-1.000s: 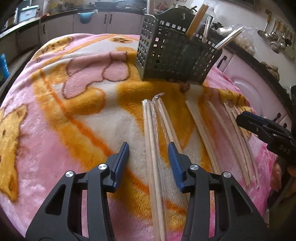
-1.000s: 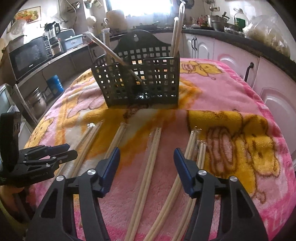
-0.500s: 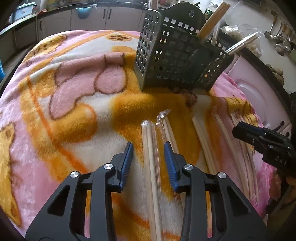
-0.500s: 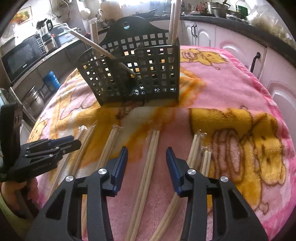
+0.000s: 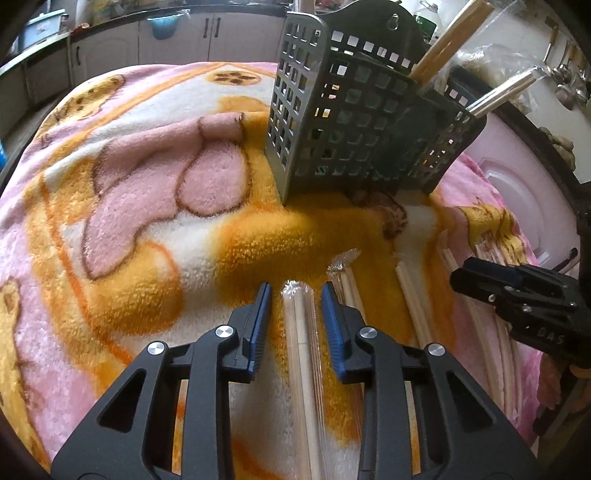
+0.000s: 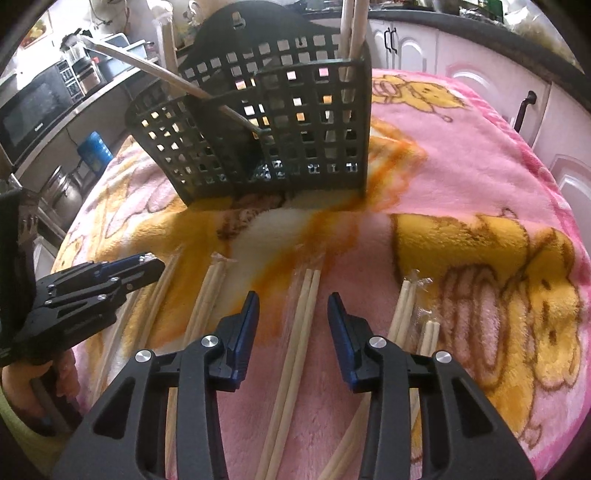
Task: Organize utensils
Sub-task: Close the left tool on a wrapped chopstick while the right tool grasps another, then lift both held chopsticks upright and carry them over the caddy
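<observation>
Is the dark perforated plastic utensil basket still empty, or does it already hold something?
Not empty: the dark perforated plastic utensil basket holds upright pale wooden chopsticks at one end and a leaning clear-wrapped pair at the other.

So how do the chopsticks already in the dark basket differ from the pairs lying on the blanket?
The chopsticks in the basket stand upright or lean against the basket, while the pairs on the blanket lie flat, roughly side by side. The basket ones are partly hidden behind its grid; the blanket ones show more of their length. Both look pale wood in clear wrappers.

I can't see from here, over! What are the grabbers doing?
Left gripper closing around wrapped chopsticks, not gripping. Right gripper closing around another pair. Basket ahead, path clear.
</observation>
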Available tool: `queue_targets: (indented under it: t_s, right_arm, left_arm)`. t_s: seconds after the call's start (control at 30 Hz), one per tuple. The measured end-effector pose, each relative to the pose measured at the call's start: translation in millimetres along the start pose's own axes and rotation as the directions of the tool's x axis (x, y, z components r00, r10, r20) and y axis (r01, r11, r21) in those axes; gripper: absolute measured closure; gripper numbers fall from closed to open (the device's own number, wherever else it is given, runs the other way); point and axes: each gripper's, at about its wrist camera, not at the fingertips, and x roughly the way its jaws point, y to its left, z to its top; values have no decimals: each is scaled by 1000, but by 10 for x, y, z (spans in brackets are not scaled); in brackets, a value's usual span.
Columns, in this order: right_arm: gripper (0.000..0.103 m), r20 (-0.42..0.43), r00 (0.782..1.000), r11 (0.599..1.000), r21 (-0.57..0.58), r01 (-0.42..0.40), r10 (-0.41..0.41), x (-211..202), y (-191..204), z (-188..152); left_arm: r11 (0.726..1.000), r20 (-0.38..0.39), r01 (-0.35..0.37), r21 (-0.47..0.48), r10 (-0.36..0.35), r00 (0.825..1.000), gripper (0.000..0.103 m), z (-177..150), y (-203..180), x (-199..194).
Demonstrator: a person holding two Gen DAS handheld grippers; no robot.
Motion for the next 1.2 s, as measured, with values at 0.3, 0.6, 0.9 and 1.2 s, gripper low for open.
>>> queue_targets:
  t_s: [0.3, 0.6, 0.9, 1.2]
  right_arm:
    - [67, -36, 999, 999, 12, 33, -33, 107, -5, 72]
    - [77, -77, 994, 997, 17, 76, -74, 162, 8, 144]
    - [97, -17, 999, 999, 44, -29, 29, 13, 61, 150]
    - [98, 167, 976, 989, 31, -148, 141, -564, 164, 58]
  left_arm:
    - [998, 11, 42, -45, -42, 999, 96, 19, 110, -11]
    - [998, 66, 64, -6, -63, 996, 100, -17, 71, -232]
    - [997, 123, 81, -15, -78, 989, 100, -35, 102, -501]
    - [997, 197, 79, -4, -77, 977, 100, -13, 70, -823]
